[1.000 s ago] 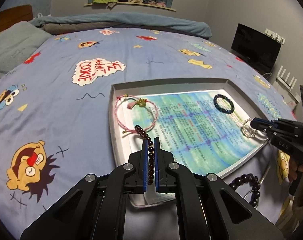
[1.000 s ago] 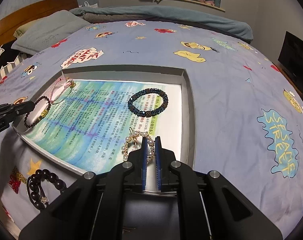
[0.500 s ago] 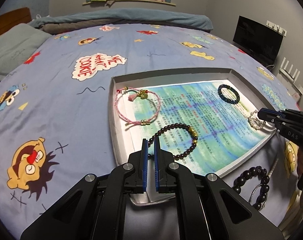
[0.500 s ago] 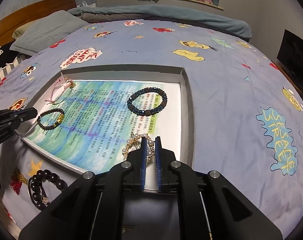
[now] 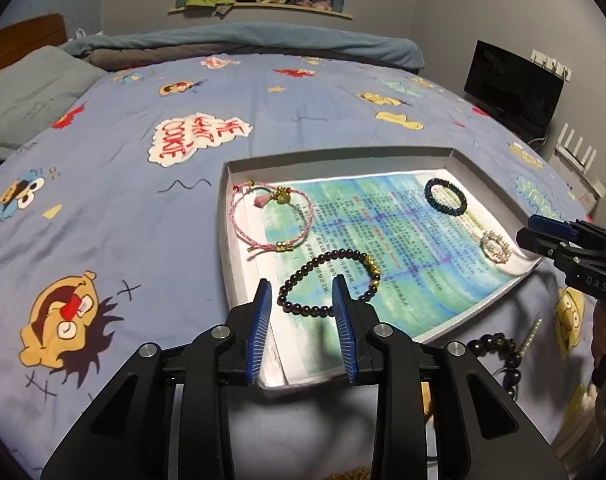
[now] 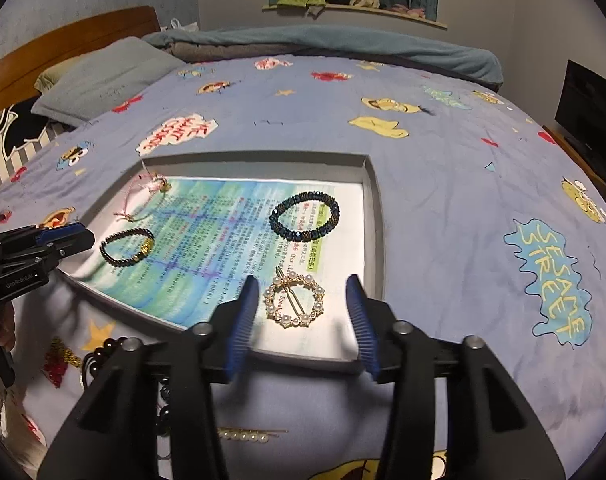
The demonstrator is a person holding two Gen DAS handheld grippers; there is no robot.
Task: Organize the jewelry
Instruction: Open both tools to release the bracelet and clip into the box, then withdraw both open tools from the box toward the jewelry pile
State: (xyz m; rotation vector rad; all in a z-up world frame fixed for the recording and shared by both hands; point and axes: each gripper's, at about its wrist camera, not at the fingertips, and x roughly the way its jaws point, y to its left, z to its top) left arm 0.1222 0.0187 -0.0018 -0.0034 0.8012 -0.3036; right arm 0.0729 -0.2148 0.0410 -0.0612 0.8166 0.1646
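A grey tray with a printed blue-green sheet lies on the bed. In it lie a pink cord bracelet, a dark bead bracelet with gold beads, a blue-black bead bracelet and a pearl ring hair clip. My left gripper is open and empty just above the dark bead bracelet. My right gripper is open and empty around the pearl clip, which rests on the tray.
Outside the tray's near edge lie a large black bead bracelet, a pearl bar clip and a red and gold piece. The cartoon-print bedspread surrounds the tray. Pillows and a headboard are far left.
Both grippers have opened. The left one let the dark bead bracelet drop flat into the tray; the right one let go of the pearl clip, which now lies flat.
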